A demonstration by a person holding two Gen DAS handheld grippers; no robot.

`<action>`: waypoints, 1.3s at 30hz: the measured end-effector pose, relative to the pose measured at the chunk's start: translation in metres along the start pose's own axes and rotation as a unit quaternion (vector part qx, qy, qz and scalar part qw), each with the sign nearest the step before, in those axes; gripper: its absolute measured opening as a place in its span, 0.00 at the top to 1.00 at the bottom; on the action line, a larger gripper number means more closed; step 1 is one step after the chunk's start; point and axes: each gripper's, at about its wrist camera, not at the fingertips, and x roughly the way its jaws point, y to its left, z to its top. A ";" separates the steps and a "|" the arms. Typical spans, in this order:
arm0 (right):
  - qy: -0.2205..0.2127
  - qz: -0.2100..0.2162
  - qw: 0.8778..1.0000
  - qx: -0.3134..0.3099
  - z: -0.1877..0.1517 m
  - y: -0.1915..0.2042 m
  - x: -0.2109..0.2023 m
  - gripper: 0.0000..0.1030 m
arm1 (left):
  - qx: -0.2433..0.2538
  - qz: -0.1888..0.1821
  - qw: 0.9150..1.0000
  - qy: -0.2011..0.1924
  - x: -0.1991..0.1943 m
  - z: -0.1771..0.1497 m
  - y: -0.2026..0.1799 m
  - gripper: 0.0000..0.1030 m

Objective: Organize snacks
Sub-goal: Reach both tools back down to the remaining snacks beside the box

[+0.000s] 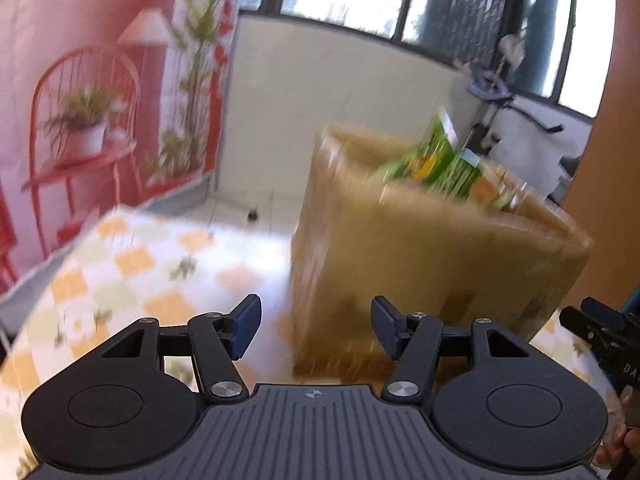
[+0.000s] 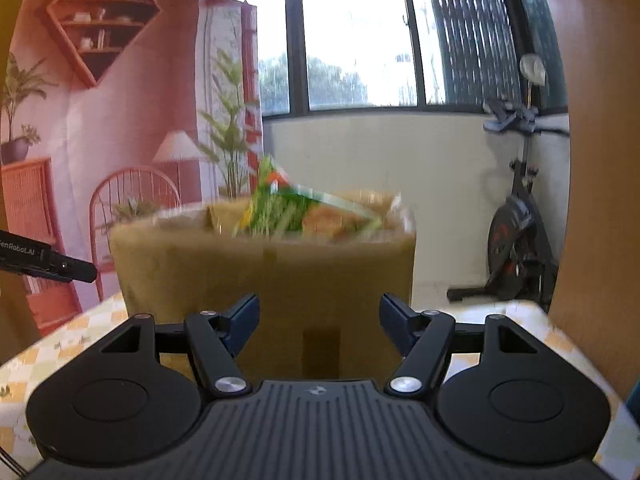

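Approach step, nothing grabbed yet. Left gripper (image 1: 316, 326) and right gripper (image 2: 318, 322) both spread, empty, aimed at the cardboard box (image 2: 264, 276) on the checkered tablecloth (image 1: 132, 264). Green-orange snack packets (image 2: 288, 210) poke above the rim, blurred, labels unreadable. Next: probably reach over the near wall and pinch one packet.
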 end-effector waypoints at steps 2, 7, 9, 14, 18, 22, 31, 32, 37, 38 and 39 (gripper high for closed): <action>0.021 0.002 1.000 0.006 -0.009 0.000 0.005 0.33 | -0.010 0.003 1.000 0.021 0.007 -0.014 0.003 0.39; 0.065 0.000 0.998 0.019 -0.035 -0.003 0.017 0.33 | -0.031 0.014 0.997 0.067 0.017 -0.043 0.016 0.39; 0.085 -0.002 0.996 0.023 -0.046 -0.005 0.023 0.33 | -0.040 0.017 0.996 0.081 0.018 -0.053 0.022 0.39; 0.140 -0.017 0.990 0.025 -0.076 -0.008 0.036 0.33 | -0.055 0.024 0.993 0.098 0.018 -0.069 0.026 0.39; 0.163 -0.014 0.986 0.026 -0.091 -0.007 0.041 0.33 | -0.059 0.025 0.992 0.110 0.020 -0.078 0.024 0.39; 0.176 -0.003 0.984 0.017 -0.098 -0.002 0.046 0.34 | -0.057 0.020 0.991 0.116 0.019 -0.084 0.020 0.39; 0.207 0.008 0.978 -0.016 -0.111 0.011 0.061 0.42 | -0.046 0.001 0.992 0.121 0.031 -0.079 -0.001 0.39; 0.207 0.009 0.978 -0.018 -0.111 0.011 0.062 0.43 | -0.044 -0.003 0.991 0.123 0.033 -0.078 -0.005 0.39; 0.222 0.002 0.975 -0.025 -0.110 0.010 0.058 0.50 | -0.027 -0.031 0.990 0.136 0.041 -0.079 -0.028 0.39; 0.222 0.003 0.975 -0.024 -0.110 0.009 0.055 0.50 | -0.023 -0.036 0.989 0.140 0.042 -0.080 -0.033 0.39; 0.222 0.005 0.975 -0.022 -0.111 0.007 0.052 0.50 | -0.017 -0.041 0.989 0.144 0.044 -0.081 -0.039 0.39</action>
